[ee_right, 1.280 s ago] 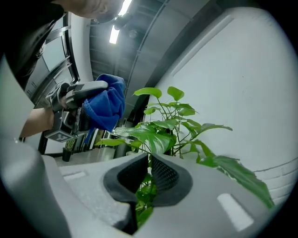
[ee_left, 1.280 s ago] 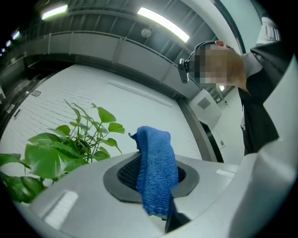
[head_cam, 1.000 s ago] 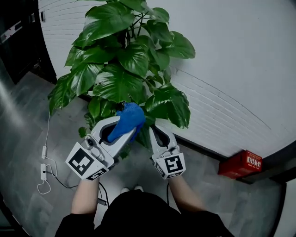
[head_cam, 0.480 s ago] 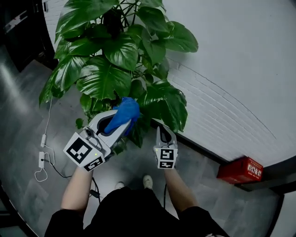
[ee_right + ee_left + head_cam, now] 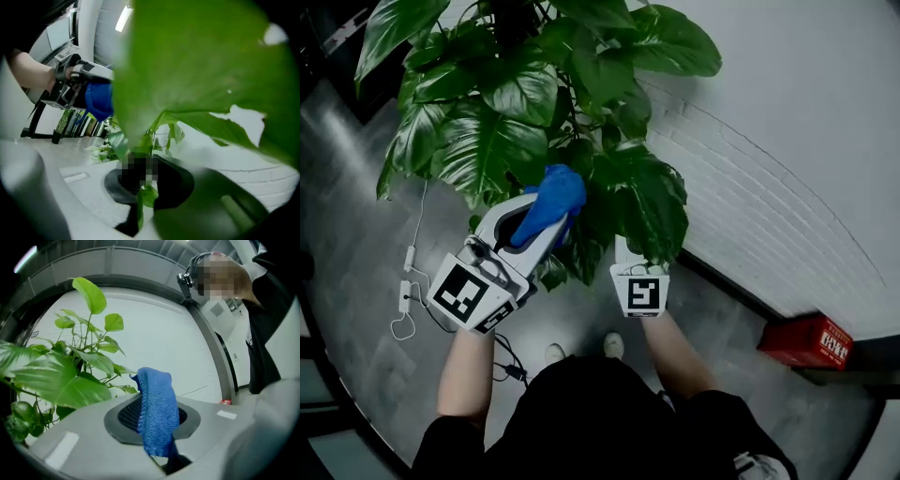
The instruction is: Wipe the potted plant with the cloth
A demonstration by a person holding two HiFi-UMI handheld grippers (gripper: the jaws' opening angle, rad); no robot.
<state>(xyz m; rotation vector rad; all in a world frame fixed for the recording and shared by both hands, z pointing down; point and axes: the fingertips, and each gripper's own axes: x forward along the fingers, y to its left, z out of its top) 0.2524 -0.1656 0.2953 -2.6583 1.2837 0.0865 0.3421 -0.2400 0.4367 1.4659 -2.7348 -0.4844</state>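
The potted plant [image 5: 506, 112] spreads large glossy green leaves across the top of the head view. My left gripper [image 5: 551, 228] is shut on a blue cloth [image 5: 551, 197], which bunches out above the jaws right at the lower leaves. In the left gripper view the cloth [image 5: 157, 411] hangs between the jaws, with leaves [image 5: 61, 380] to the left. My right gripper [image 5: 634, 255] reaches under a big leaf [image 5: 652, 206] that hides its jaws. In the right gripper view a narrow leaf part [image 5: 142, 199] sits pinched in the closed gap, and the big leaf [image 5: 206, 70] fills the view above.
A white brick wall [image 5: 769, 141] runs behind the plant on the right, with a dark skirting at its foot. A red box [image 5: 811, 339] lies on the grey floor by the wall. A white cable with an adapter [image 5: 405, 298] trails on the floor at left.
Both grippers have come closer to the plant. The right gripper's jaws have gone in under the big leaf. The left gripper still holds the cloth.
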